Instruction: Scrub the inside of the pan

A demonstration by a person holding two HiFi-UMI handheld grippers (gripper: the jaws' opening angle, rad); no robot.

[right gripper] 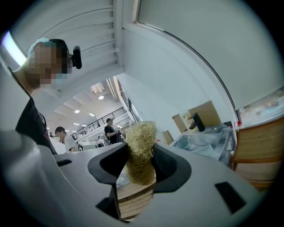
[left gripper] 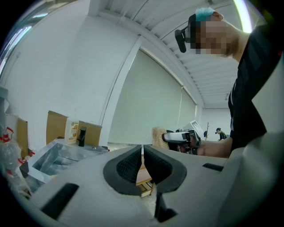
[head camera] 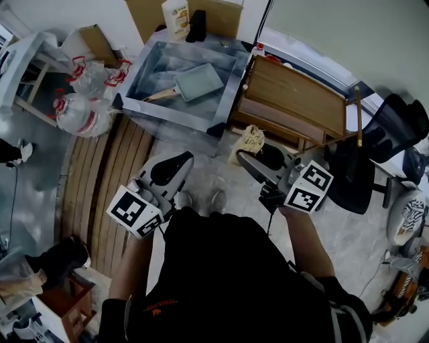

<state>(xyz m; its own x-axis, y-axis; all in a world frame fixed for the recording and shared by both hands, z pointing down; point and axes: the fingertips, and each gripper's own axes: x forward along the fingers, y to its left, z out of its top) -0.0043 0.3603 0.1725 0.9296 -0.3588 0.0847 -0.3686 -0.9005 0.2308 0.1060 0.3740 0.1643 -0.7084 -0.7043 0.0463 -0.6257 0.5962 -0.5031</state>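
Observation:
A square grey-blue pan [head camera: 196, 83] with a wooden handle lies in the steel sink basin [head camera: 226, 90] at the far side of the head view. My left gripper [head camera: 173, 163] hovers well short of the basin, its jaws shut with nothing between them [left gripper: 142, 153]. My right gripper [head camera: 249, 159] is level with it to the right and is shut on a straw-coloured fibre scrubber [head camera: 253, 140]. In the right gripper view the scrubber [right gripper: 141, 153] sticks up out of the black pads [right gripper: 165, 165]. Both grippers are far from the pan.
A wooden rack [head camera: 295, 100] stands right of the basin. Tied plastic bags [head camera: 84, 100] lie to its left, above a slatted wooden board [head camera: 100, 181]. Cardboard boxes [head camera: 221, 13] stand behind the sink. A black office chair [head camera: 375, 147] is at the right.

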